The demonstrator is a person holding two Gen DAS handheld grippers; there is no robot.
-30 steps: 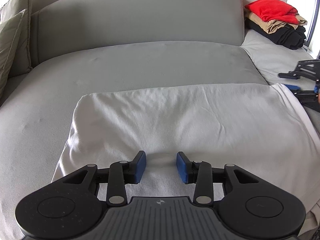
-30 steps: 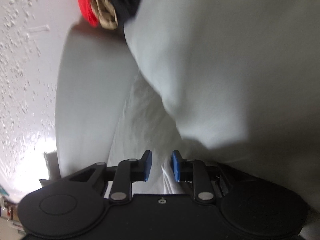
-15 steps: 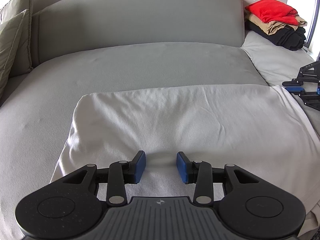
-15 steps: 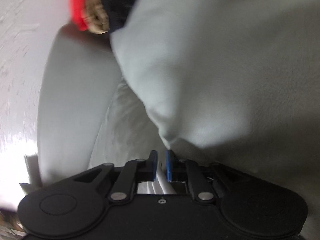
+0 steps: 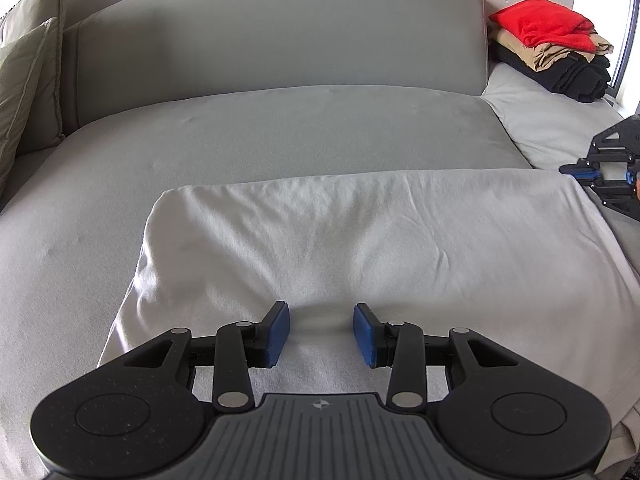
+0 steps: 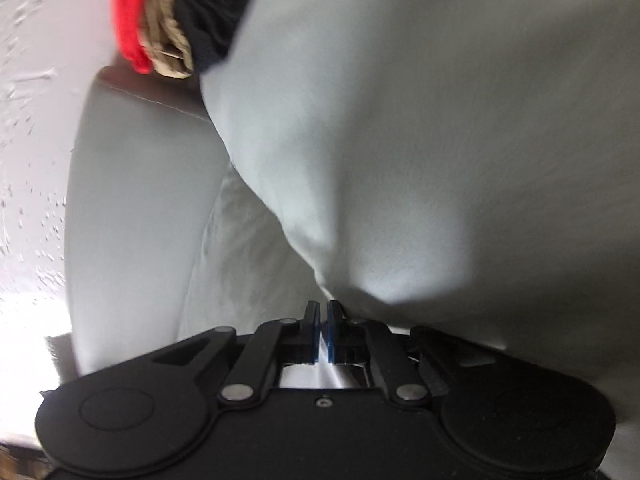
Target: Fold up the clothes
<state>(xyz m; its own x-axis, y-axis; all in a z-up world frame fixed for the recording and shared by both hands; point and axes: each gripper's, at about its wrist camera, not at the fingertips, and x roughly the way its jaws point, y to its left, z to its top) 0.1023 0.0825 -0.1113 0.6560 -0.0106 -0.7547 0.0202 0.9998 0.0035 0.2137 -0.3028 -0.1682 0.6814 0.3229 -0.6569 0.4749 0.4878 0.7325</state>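
A white garment (image 5: 360, 232) lies spread flat on the grey sofa seat (image 5: 280, 132). My left gripper (image 5: 321, 332) rests over its near edge, blue pads apart with only flat cloth beneath them, so it is open. At the garment's right corner my right gripper (image 5: 592, 170) shows at the frame edge. In the right wrist view the right gripper (image 6: 323, 316) has its jaws closing tight, and a thin edge of the white garment (image 6: 248, 276) is pinched between the blue pads.
A stack of folded clothes (image 5: 552, 48), red on tan on black, sits at the back right on a pale seat cushion (image 5: 552, 128); it also shows as the stack (image 6: 160, 28). Olive throw pillows (image 5: 24, 80) lean at the far left. The sofa backrest (image 5: 280, 32) runs behind.
The right gripper's pads came together on the garment's edge and its view tilted slightly. The left gripper and the spread garment stayed put.
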